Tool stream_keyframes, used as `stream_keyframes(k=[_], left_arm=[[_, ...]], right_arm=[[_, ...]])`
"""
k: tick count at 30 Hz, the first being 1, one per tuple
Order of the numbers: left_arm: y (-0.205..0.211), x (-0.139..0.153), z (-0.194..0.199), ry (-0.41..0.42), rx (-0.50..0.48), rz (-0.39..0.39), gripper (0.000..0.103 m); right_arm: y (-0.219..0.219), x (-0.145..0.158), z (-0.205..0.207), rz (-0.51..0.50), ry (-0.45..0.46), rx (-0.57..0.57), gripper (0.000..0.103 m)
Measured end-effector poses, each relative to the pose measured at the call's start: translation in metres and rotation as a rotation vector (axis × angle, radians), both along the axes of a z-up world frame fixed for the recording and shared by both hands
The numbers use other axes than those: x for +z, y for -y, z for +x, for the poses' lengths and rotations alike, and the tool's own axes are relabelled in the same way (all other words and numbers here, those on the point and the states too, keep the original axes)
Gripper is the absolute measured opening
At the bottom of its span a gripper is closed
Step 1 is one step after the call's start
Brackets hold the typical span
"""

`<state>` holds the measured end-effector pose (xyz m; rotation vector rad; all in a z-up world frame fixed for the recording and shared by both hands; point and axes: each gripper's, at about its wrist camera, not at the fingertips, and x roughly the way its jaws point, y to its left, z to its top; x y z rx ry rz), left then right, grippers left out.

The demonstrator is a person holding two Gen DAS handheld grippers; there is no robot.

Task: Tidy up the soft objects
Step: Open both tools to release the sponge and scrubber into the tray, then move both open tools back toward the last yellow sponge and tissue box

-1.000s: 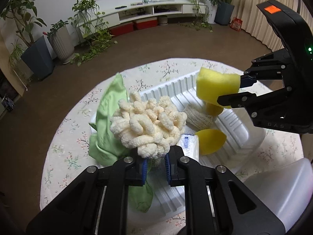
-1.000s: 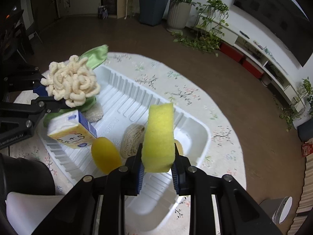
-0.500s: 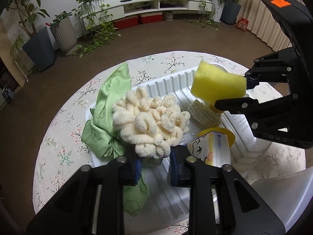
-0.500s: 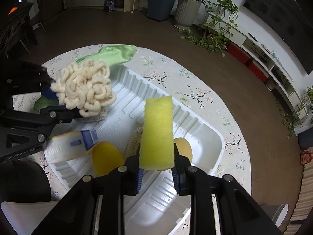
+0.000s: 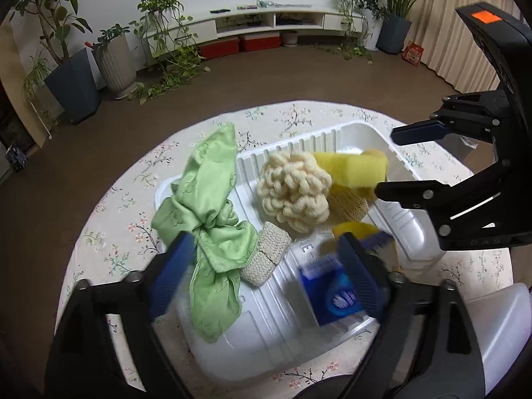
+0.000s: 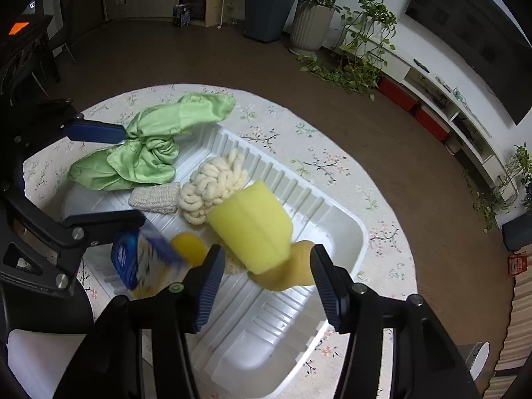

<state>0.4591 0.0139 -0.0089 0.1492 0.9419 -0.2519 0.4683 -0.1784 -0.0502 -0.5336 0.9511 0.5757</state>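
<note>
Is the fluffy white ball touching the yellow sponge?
Touching. In the right wrist view the fluffy white ball presses against the yellow sponge, no gap between them.

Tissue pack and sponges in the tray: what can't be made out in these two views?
- Tissue pack: motion-blurred in both views, print unreadable; left wrist view, the left gripper finger covers its edge.
- Pale yellow sponge: right wrist view, mostly behind the yellow sponge.
- White tray: near corner behind the right gripper.

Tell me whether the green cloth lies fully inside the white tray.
No, the green cloth drapes over the tray's rim onto the tablecloth.
</note>
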Motion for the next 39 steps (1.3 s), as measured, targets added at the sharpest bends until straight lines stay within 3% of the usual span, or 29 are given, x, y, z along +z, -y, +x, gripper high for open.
stream_keyframes(k=[2, 12, 28, 33, 39], left_arm=[[-0.005, 0.005, -0.002, 0.013, 0.010, -0.002, 0.101], [-0.038, 0.041, -0.047, 0.122, 0.091, -0.053, 0.103], [-0.062, 0.033, -0.173, 0.174, 0.187, -0.128, 0.103], [-0.057, 0.022, -0.218, 0.175, 0.198, -0.167, 0.103], [-0.027, -0.002, -0.272, 0.151, 0.155, -0.162, 0.103]], right_arm=[[0.007, 0.007, -0.002, 0.024, 0.010, -0.018, 0.070], [0.075, 0.041, -0.018, 0.186, 0.046, -0.154, 0.103], [0.175, 0.037, -0.127, 0.311, 0.081, -0.324, 0.103], [0.185, 0.028, -0.169, 0.364, 0.069, -0.332, 0.103], [0.172, 0.005, -0.221, 0.397, 0.037, -0.322, 0.103]])
